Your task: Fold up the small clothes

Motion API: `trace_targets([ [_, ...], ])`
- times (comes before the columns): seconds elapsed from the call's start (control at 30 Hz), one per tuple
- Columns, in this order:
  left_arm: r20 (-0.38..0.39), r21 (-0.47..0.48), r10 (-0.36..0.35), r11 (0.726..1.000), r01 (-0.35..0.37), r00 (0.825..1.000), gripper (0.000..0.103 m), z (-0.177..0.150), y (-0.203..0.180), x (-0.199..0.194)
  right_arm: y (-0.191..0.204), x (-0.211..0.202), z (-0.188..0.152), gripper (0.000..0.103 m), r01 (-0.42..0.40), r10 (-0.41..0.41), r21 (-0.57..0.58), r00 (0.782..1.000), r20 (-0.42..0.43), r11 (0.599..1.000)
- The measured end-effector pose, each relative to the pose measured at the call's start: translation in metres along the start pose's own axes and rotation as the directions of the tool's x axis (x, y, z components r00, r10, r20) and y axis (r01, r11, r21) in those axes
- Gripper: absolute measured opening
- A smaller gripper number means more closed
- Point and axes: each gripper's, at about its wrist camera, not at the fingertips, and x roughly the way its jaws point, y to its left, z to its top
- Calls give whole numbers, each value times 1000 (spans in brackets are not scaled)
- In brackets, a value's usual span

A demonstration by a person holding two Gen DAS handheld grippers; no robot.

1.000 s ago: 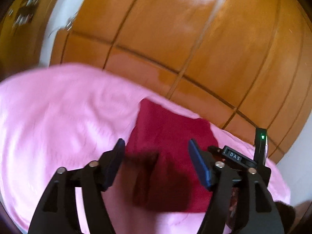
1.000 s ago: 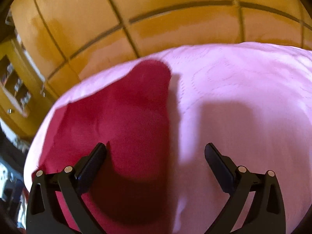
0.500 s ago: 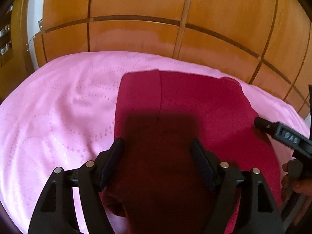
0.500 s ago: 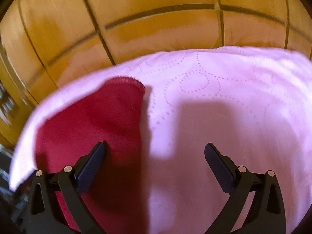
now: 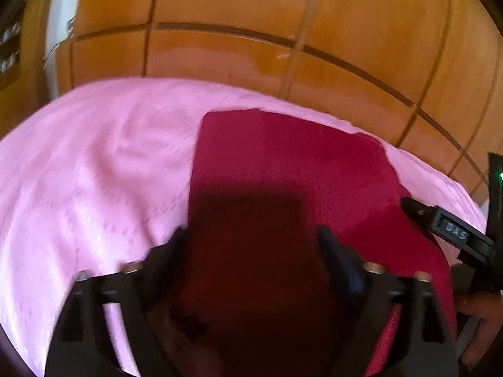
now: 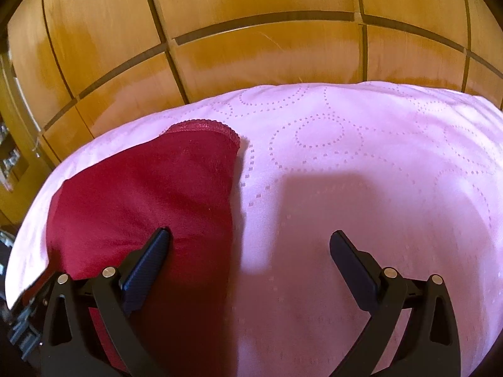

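Left wrist view: the flat crimson knit garment is seen under and ahead of the left tongs, just opened wide, nothing gripped. Right tongs are spread, empty, straddling its edge; one layer should be pinched.

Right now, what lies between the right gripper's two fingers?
In the right wrist view, the right gripper stands open over the red garment's right edge and bare pink bedspread. Its left finger is over the garment, its right over bedspread.

Left tool, just opened wide, hovers over red garment.
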Motion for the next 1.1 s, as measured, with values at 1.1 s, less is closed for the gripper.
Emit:
trace_targets([
  [1.1, -40, -125, -75, 990, 70, 996, 100, -33, 14, -57, 16, -62, -15, 99, -87, 81, -79, 994, -75, 993],
])
